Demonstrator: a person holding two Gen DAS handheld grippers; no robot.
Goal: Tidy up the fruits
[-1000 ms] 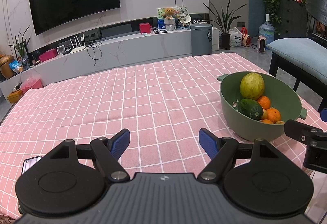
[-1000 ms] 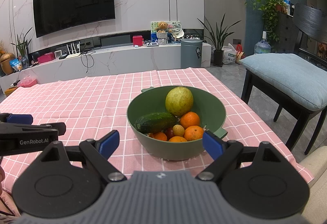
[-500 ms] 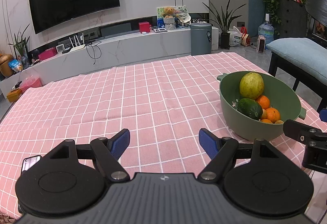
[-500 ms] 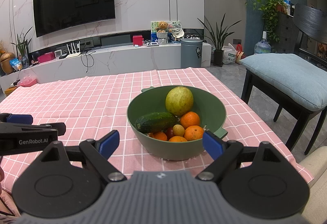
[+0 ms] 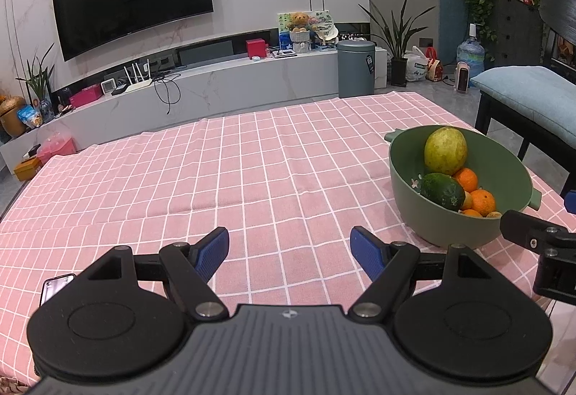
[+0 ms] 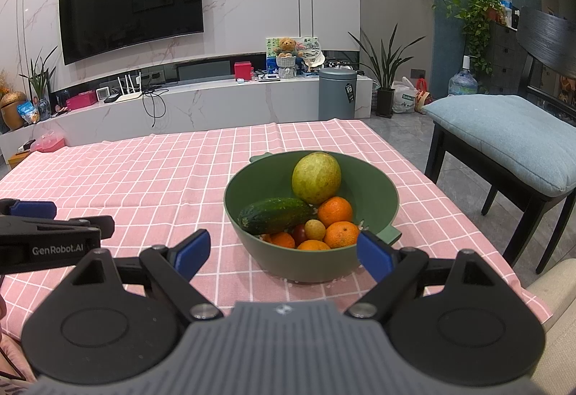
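A green bowl [image 6: 374,193] stands on the pink checked tablecloth [image 6: 144,186]. It holds a large yellow-green fruit [image 6: 316,177], a dark green cucumber [image 6: 275,215], several oranges [image 6: 334,210] and small fruits. My right gripper [image 6: 284,251] is open and empty just in front of the bowl. In the left wrist view the bowl [image 5: 406,189] is at the right. My left gripper [image 5: 289,249] is open and empty over bare cloth, left of the bowl.
A phone [image 5: 54,287] lies at the near left table edge. A cushioned chair [image 6: 511,139] stands right of the table. A TV wall and low cabinet [image 6: 201,103] are beyond the far edge.
Almost nothing moved. The left wrist view has shifted very slightly; both grippers stay open and the fruit stays in the bowl.
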